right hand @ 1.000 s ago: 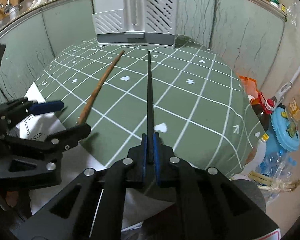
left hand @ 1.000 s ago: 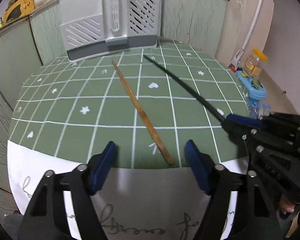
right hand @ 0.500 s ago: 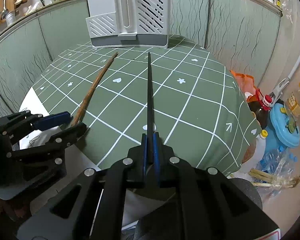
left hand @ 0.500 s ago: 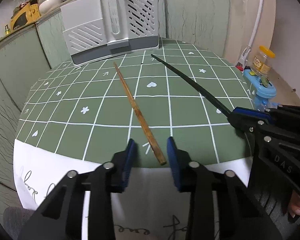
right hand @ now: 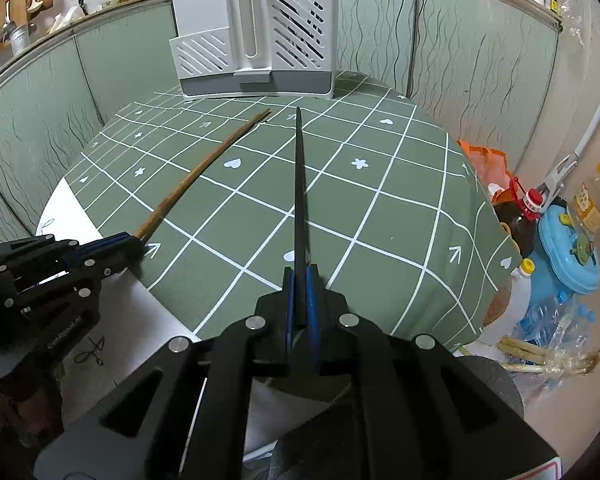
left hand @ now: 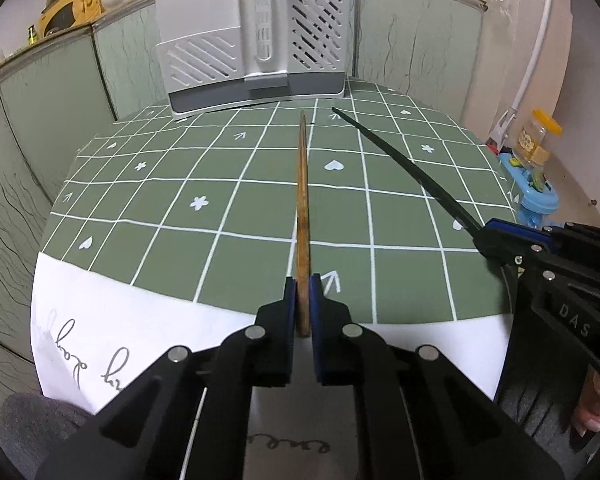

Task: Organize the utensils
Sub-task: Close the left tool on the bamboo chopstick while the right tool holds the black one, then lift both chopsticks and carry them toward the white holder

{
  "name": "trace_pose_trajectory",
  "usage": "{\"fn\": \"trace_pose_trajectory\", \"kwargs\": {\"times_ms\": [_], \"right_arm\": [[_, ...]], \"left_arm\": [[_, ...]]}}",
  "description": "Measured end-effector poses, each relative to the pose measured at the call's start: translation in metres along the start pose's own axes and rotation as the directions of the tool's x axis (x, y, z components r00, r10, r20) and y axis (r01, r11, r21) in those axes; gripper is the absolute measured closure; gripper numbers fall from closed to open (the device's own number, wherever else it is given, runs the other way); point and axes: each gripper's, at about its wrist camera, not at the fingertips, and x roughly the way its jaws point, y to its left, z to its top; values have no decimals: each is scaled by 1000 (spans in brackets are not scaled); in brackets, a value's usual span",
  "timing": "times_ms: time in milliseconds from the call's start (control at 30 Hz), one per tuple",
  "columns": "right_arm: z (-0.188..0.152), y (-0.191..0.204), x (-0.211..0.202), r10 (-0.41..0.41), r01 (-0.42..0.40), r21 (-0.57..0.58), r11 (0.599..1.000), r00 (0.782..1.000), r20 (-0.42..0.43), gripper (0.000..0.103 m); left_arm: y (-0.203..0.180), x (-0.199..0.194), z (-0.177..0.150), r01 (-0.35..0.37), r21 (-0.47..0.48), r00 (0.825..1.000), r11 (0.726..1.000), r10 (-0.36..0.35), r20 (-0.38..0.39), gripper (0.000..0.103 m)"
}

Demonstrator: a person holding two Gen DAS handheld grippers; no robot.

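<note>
Diff vs a second ago: left gripper jaws were standing wide apart either side of the wooden chopstick, now they are sitting together, blue pads clamped on its near end at the near edge of the desk. The stick was lying diagonally in the left wrist view then; now it is running dead centre, straight away from the camera. Right gripper is showing no change: jaws together, clamped on the near end of the black chopstick, same pose as before. Readable text: "DAS" is showing in raised letters on the right gripper body in the left wrist view; faint lettering on the left gripper body in the right wrist view is too small to read. White cloth hanging at the near desk edge is carrying cursive script, not legible. Orientation: both sticks are lying with long axes running from the near edge toward the far edge, tips pointing at the white-and-grey utensil holder standing at the far edge of the desk. The wooden tip and the black tip are converging near each other just short of the holder base, not touching. Cannot tell whether the far tips are resting on the green checked tablecloth or hovering just above it. Dark utensil handles are sticking up out of the holder's slotted compartment.
</note>
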Motion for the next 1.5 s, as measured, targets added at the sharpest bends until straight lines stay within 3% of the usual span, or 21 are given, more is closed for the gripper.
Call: {"fn": "trace_pose_trajectory", "kwargs": {"times_ms": [800,1500], "right_arm": [[45,2,-54,29,-27,-22,999,996,88,97],[134,-1,-86,59,-52,-37,998,977,204,97]], "left_arm": [[19,-51,40,19,-3,998,1000,-19,59,95],[34,-88,119,21,-1,985,1000,-21,169,95]]}}
